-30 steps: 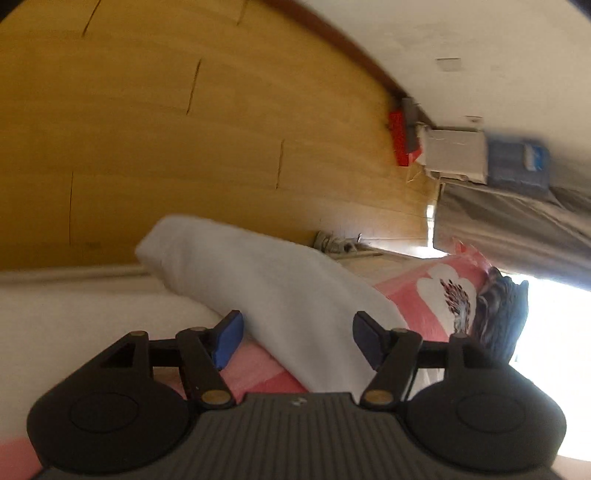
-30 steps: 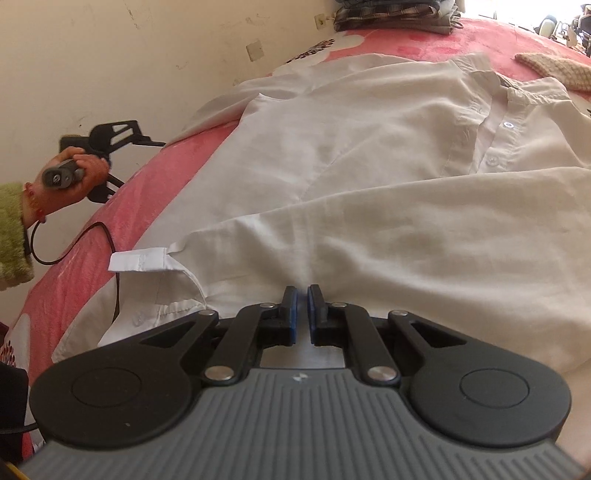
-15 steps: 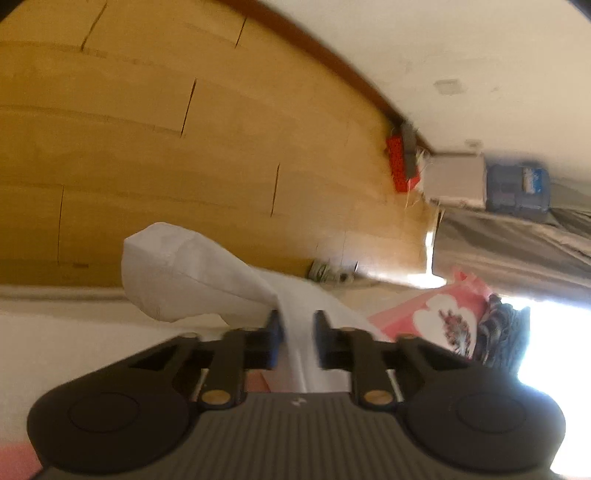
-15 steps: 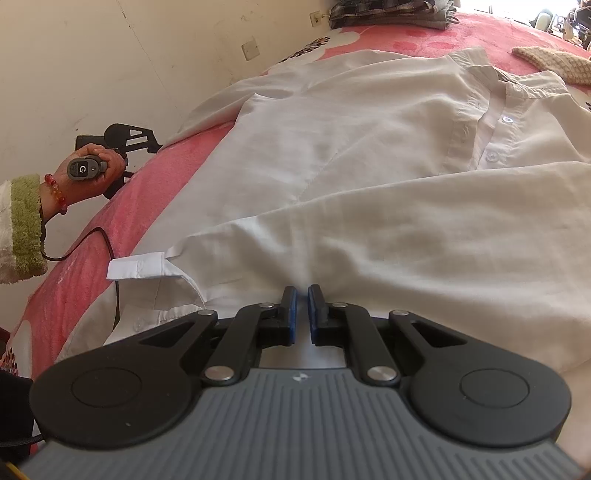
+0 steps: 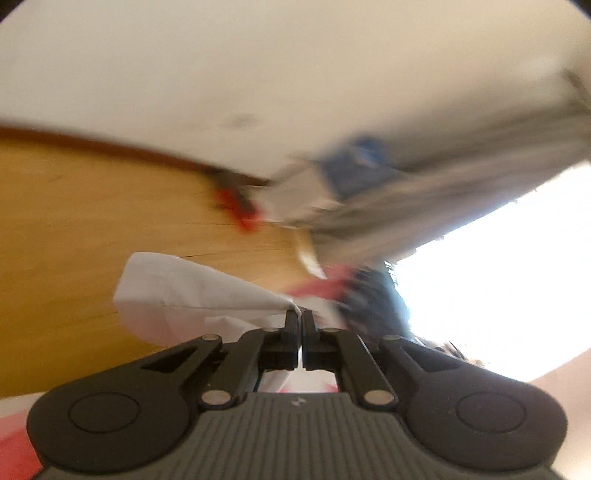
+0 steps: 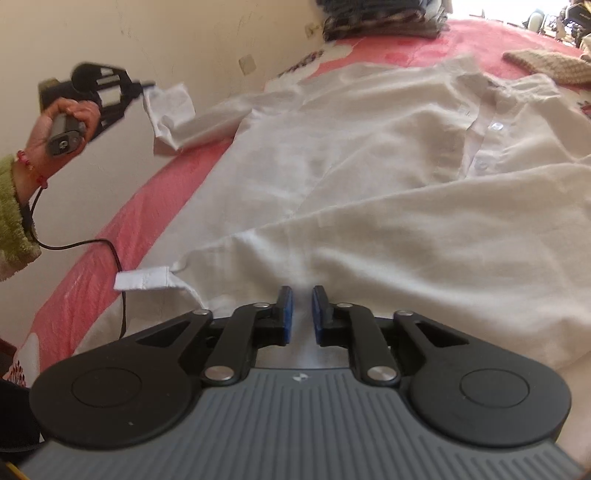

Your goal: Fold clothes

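A white button shirt (image 6: 369,166) lies spread on the pink bedsheet (image 6: 122,229). My left gripper (image 5: 299,317) is shut on the shirt's sleeve cuff (image 5: 184,291), which hangs off to the left of its tips. In the right wrist view a hand (image 6: 62,122) holds that left gripper (image 6: 142,86) above the bed's left edge, with the cuff (image 6: 170,107) lifted clear of the sheet. My right gripper (image 6: 299,302) rests low on the shirt's near hem. Its jaws are opening, a small gap shows between the blue pads, and the cloth lies under them unpinched.
A black cable (image 6: 110,251) trails from the hand across the sheet. Folded dark clothes (image 6: 384,18) sit at the bed's far end, a beige knitted piece (image 6: 543,62) at the far right. A pale wall runs along the bed's left side. The left wrist view is blurred, showing a wooden panel (image 5: 92,240).
The left gripper closed on the sleeve cuff, then rose and rolled, lifting the cuff off the bed. The right gripper stayed in place and its pads have parted slightly.
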The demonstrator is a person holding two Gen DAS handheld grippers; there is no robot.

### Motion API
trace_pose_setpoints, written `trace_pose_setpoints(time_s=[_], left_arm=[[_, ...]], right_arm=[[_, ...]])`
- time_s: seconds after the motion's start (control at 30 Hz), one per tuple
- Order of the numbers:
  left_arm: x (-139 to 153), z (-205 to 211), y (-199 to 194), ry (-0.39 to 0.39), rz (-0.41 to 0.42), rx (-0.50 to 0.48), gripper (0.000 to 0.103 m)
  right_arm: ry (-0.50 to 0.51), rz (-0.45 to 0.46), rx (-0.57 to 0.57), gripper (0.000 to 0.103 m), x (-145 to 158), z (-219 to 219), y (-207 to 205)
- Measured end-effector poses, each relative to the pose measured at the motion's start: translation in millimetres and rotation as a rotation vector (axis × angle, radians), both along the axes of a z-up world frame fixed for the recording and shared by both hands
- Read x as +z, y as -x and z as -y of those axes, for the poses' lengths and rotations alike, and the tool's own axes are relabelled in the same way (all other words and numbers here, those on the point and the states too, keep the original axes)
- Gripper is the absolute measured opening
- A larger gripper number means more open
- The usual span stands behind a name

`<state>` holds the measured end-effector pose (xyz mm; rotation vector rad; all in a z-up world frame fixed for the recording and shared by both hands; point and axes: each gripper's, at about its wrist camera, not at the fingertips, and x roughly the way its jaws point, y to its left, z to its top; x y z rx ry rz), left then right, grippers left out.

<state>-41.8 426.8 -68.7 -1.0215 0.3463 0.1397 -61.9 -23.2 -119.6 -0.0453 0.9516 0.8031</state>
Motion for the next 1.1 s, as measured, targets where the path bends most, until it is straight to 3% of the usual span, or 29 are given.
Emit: trace_pose_setpoints(time_s=[0.13, 0.27, 0.33, 0.43, 0.5, 0.6, 0.7, 0.83, 0.93, 1.1], left_arm=[[60, 85, 9, -0.215, 0.187, -0.301, 0.002], [84, 178, 47, -0.49, 0.275, -0.593, 0.004], [69, 213, 62, -0.525, 0.234, -0.76, 0.011], [31, 258, 79, -0.547, 0.094, -0.995, 0.037], [-1, 274, 83, -0.586, -0.026, -1.102, 0.037], [-26, 276, 73, -0.651, -0.122, -1.145, 0.037], [-19, 267, 58, -0.603, -0.137, -1.115, 0.042], [-10, 281, 52, -0.584, -0.126, -1.084, 0.052], [-5, 297, 37, -0.584, -0.105, -1.083, 0.061], [-16, 328, 8, -0.626, -0.079, -1.098, 0.062]], right_arm=[[-0.071, 0.05, -0.067, 0.018, 20, 24, -5], [-0.116, 0.099, -0.167, 0.021, 35, 58, -10], [-0.121, 0.113, -0.223, 0.021, 37, 78, -11], [-0.131, 0.106, -0.322, 0.023, 33, 112, -12], [-0.134, 0.082, -0.392, 0.024, 24, 134, -12], [-0.16, 0.037, -0.486, 0.024, 13, 164, -11], [-0.21, 0.01, -0.537, 0.024, 10, 183, -10], [-0.273, -0.008, -0.524, 0.03, 17, 188, -17], [-0.342, -0.072, -0.519, 0.048, 22, 191, -31], [-0.35, -0.179, -0.543, 0.048, 15, 183, -62]])
